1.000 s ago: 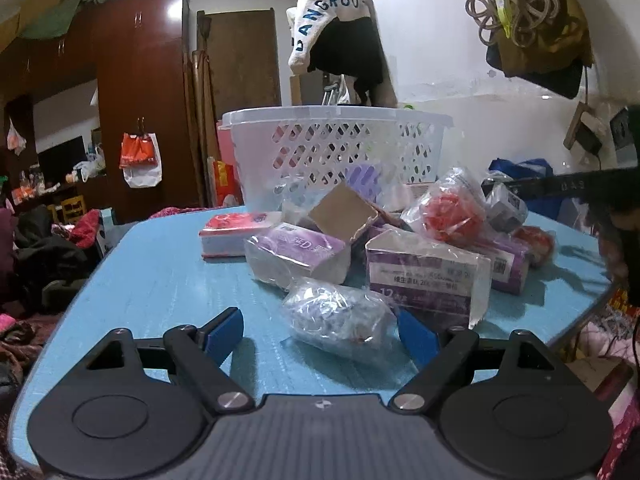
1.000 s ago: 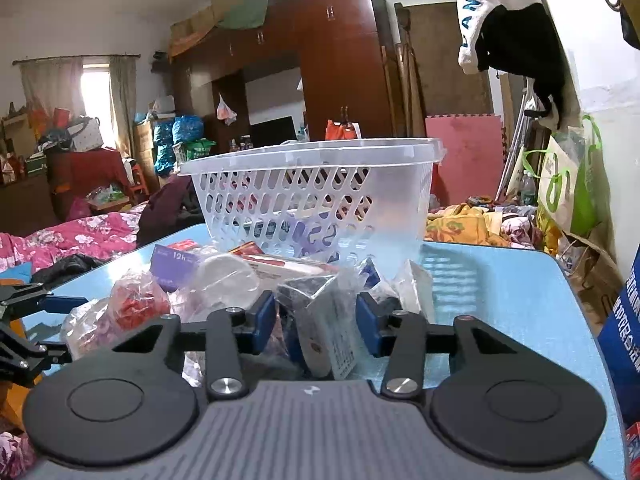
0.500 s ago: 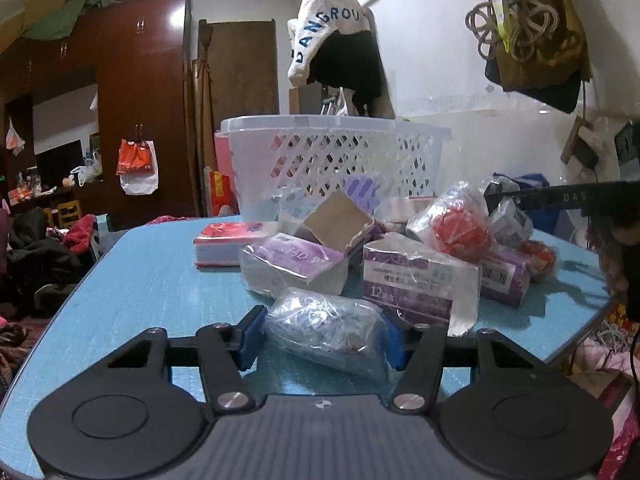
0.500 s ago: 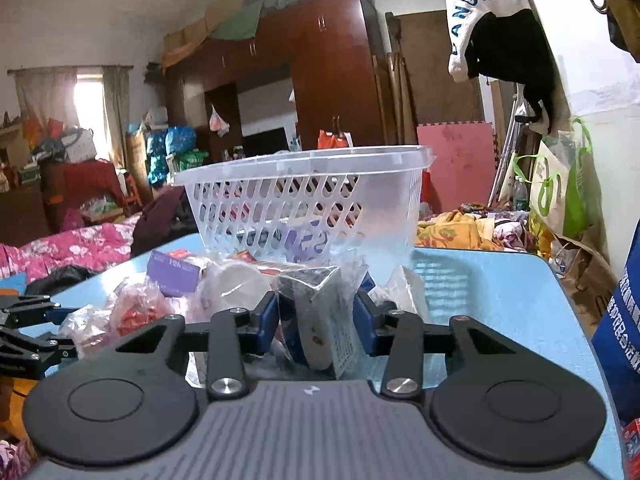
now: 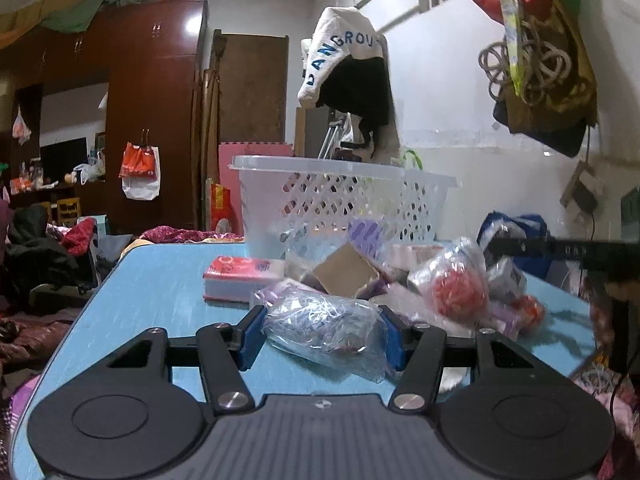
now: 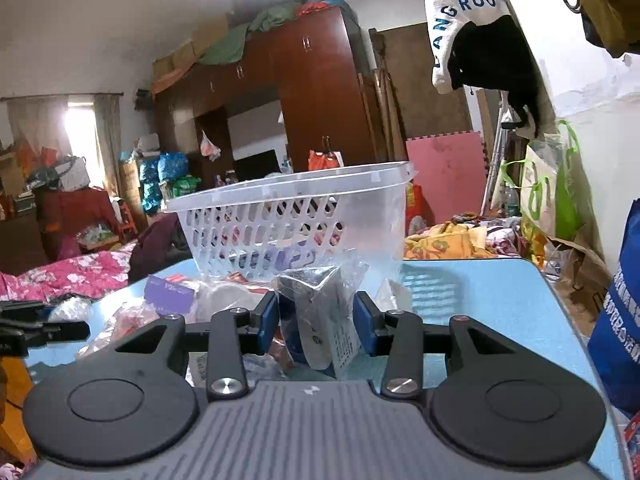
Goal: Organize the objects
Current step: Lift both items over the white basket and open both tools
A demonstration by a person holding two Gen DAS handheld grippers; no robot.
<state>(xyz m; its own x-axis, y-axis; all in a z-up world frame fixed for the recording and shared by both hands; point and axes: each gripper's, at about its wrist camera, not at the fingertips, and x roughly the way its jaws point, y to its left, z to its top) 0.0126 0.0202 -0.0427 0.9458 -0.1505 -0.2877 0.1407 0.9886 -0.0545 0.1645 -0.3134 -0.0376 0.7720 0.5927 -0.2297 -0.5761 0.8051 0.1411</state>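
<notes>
My left gripper [image 5: 322, 334] is shut on a clear plastic bag of blue-and-white bits [image 5: 326, 326] and holds it just above the blue table [image 5: 160, 296]. My right gripper [image 6: 318, 318] is shut on a clear packet with a dark item inside [image 6: 320, 320], lifted above the pile. A white perforated basket [image 5: 340, 200] stands at the back of the table; it also shows in the right wrist view [image 6: 296, 216]. Several packets lie in front of it: a red-and-white box [image 5: 240, 278], a cardboard box [image 5: 348, 274] and a bag with red contents [image 5: 452, 284].
A purple box [image 6: 168, 294] and more bags lie left of my right gripper. The other gripper shows at the left edge [image 6: 36, 330]. Bare table surface lies at the right [image 6: 480, 292]. A blue bag [image 6: 620, 320] hangs past the table's right edge. Clothes hang on the wall [image 5: 348, 76].
My left gripper closed on the plastic bag and raised it. My right gripper, holding its packet throughout, rose higher so the table pile sits lower in view.
</notes>
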